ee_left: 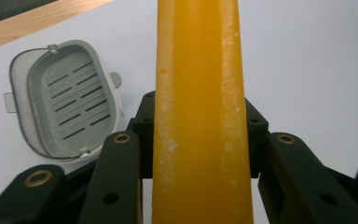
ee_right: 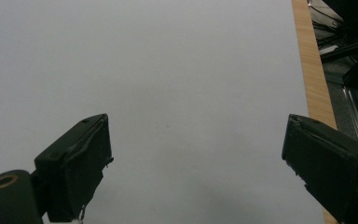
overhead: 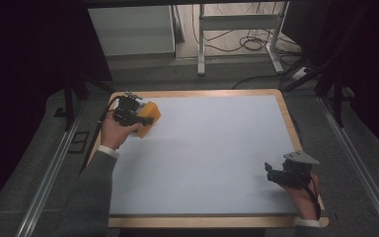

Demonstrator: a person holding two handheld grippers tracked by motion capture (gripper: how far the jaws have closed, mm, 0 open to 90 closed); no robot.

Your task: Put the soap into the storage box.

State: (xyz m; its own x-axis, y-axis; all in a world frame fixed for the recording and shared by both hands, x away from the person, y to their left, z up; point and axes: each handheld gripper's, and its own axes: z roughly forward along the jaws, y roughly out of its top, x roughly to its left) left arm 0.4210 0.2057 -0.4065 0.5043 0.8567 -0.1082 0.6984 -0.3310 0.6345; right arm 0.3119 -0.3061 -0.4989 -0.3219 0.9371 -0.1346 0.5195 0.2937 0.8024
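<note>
Left gripper (overhead: 145,118) at table's (overhead: 207,148) far-left corner, yellow bar (ee_left: 200,116) being clamped between its jaws, grey slotted dish (ee_left: 63,100) lying on the table beside it, right gripper (ee_right: 196,172) being held wide apart, nothing gripped, near right edge.

This looks like a lab or test room. A white-topped table with a wooden rim (overhead: 285,114) stands on grey carpet (overhead: 143,74). Black cables (overhead: 246,43) lie by a white metal frame (overhead: 237,22).
</note>
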